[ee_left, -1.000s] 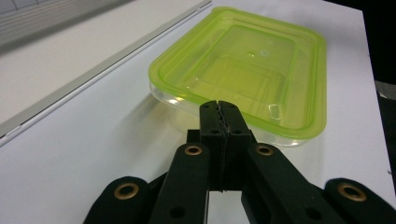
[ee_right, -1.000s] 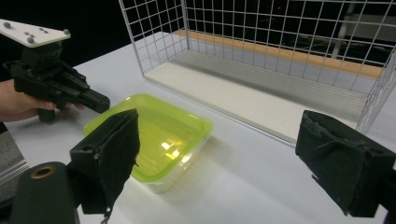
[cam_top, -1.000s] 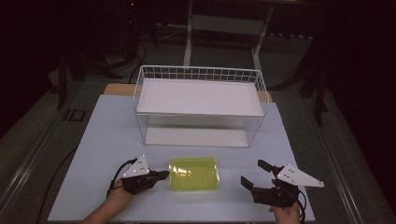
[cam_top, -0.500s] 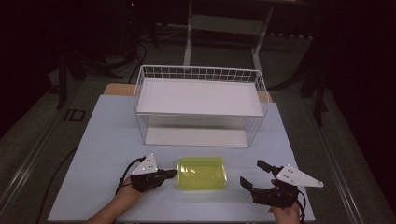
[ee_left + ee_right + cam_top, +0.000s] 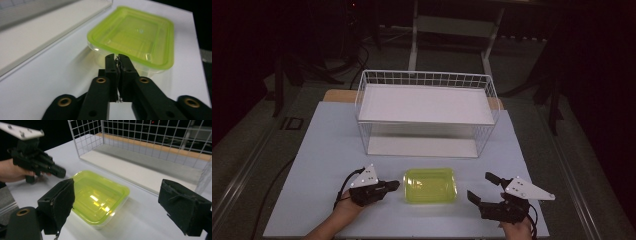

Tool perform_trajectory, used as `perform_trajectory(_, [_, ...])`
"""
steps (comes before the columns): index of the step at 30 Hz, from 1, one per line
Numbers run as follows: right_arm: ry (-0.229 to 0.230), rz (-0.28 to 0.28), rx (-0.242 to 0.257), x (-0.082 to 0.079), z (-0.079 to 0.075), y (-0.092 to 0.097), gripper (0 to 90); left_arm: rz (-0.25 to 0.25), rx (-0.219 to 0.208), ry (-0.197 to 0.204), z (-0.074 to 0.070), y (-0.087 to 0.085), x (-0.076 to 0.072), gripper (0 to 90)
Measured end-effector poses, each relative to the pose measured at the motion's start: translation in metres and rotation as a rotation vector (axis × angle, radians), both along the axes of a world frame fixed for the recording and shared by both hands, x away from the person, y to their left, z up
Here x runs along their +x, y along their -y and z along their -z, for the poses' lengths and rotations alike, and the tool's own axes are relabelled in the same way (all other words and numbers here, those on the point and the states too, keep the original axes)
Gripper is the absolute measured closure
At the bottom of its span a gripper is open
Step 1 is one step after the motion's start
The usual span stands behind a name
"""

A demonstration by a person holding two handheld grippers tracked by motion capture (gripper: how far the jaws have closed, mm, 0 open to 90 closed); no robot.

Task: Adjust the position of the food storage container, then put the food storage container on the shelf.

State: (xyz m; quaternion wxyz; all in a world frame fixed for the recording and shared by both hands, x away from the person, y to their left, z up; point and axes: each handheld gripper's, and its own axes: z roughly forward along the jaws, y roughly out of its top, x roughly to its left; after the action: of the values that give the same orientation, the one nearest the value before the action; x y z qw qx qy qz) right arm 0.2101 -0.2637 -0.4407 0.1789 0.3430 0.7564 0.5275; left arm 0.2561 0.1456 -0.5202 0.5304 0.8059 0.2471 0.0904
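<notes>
Green-lidded box (image 5: pixel 430 185) sits between both grippers; left gripper (image 5: pixel 393 185), jaws together, should nudge gently while right gripper (image 5: pixel 484 190), jaws apart, steadies.

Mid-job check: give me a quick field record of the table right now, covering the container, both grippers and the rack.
container: clear box with green lid, lid on, flat on the table in front of the wire rack
left gripper: jaws together, tips just short of the container's left end; contact unclear
right gripper: jaws wide apart, empty, right of the container, apart from it
wire rack: white, two shelves, both bare
container position: between the two grippers
</notes>
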Motion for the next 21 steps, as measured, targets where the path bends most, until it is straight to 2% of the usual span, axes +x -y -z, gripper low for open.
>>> perform_trajectory(2, [-0.007,-0.011,-0.001,0.0,0.002,-0.003,13.7,-0.005,-0.035,-0.007,-0.011,-0.002,-0.002,75.5])
perform_trajectory(4, [-0.006,-0.019,-0.004,0.0,0.001,-0.006,13.7,-0.014,-0.059,0.008,-0.021,-0.002,-0.004,64.9])
perform_trajectory(6, [-0.001,-0.025,0.004,0.002,0.0,-0.008,13.7,-0.043,-0.065,-0.079,-0.031,0.001,-0.003,49.4])
perform_trajectory(7, [0.004,-0.02,0.0,0.002,0.0,-0.008,13.7,-0.044,-0.073,-0.104,-0.034,0.002,-0.003,34.2])
perform_trajectory(8, [0.005,-0.018,-0.004,0.003,0.0,-0.009,13.6,-0.058,-0.082,-0.119,-0.037,0.004,-0.004,25.5])
perform_trajectory(9, [0.007,-0.018,-0.015,0.003,-0.002,-0.011,13.6,-0.06,-0.087,-0.114,-0.038,0.006,-0.006,19.4])
perform_trajectory(10, [0.016,-0.02,-0.025,0.004,-0.003,-0.011,13.6,-0.048,-0.079,-0.103,-0.039,0.009,-0.007,12.8])
perform_trajectory(12, [0.033,-0.028,-0.032,0.005,-0.006,-0.014,13.2,-0.042,-0.065,-0.105,-0.041,0.015,-0.007,1.9])
perform_trajectory(14, [0.059,-0.019,-0.064,0.008,-0.008,-0.017,13.1,-0.043,-0.062,-0.115,-0.042,0.019,-0.005,1.9])
perform_trajectory(15, [0.064,-0.02,-0.072,0.01,-0.009,-0.018,13.1,-0.042,-0.073,-0.108,-0.042,0.021,-0.004,2.0])
perform_trajectory(17, [0.078,-0.011,-0.068,0.013,-0.01,-0.019,13.1,-0.047,-0.064,-0.101,-0.043,0.024,-0.003,2.0])
perform_trajectory(18, [0.102,0.008,-0.069,0.014,-0.01,-0.02,13.1,-0.054,-0.061,-0.084,-0.043,0.026,-0.003,2.0])
perform_trajectory(19, [0.099,0.012,-0.052,0.016,-0.009,-0.02,14.3,-0.058,-0.055,-0.081,-0.043,0.027,-0.003,2.1])
perform_trajectory(21, [0.031,-0.039,-0.032,0.024,-0.009,-0.019,15.0,-0.071,-0.059,-0.081,-0.045,0.029,-0.001,2.0])
